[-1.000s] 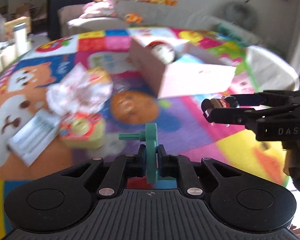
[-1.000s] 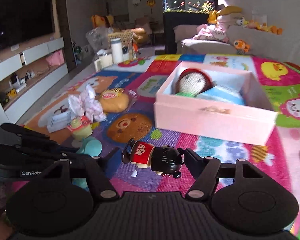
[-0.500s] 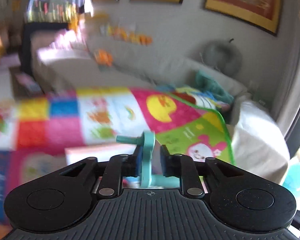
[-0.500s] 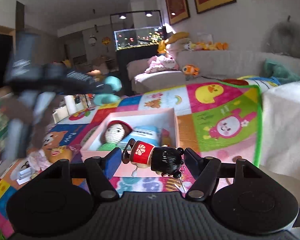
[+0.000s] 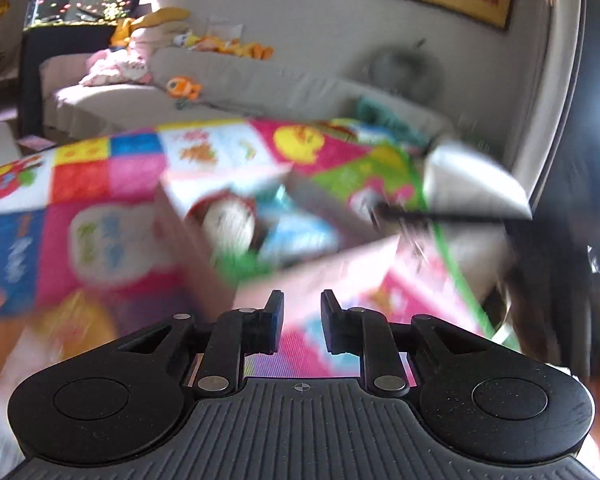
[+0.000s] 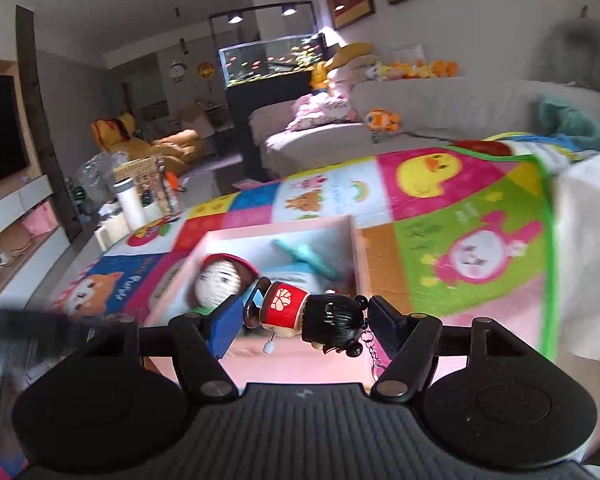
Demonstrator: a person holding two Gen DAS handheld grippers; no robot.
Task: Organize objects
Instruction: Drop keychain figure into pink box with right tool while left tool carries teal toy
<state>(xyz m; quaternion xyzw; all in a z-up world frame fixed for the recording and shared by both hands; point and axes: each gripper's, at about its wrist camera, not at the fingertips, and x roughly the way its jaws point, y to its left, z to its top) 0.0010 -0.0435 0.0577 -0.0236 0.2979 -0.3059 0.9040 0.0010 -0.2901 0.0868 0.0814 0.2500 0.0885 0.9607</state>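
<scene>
My left gripper (image 5: 301, 316) is open and empty, low in front of the pink box (image 5: 204, 256), which is blurred. My right gripper (image 6: 306, 316) is shut on a small doll keychain (image 6: 304, 314) with a red body and black hair, held above the near wall of the pink box (image 6: 358, 248). Inside the box lie a knitted doll head with a red cap (image 6: 218, 282), a light blue item (image 6: 296, 276) and the teal toy (image 6: 310, 258). The box stands on a colourful play mat (image 6: 460, 216).
A grey sofa (image 6: 420, 112) with plush toys stands behind the mat. A white cloth (image 6: 588, 248) lies at the mat's right edge. A fish tank (image 6: 272, 56) and a low shelf with a white bottle (image 6: 128, 204) stand at the far left.
My left gripper has opened and let go of the teal toy, which now lies in the pink box. My right gripper has moved over the box with the doll.
</scene>
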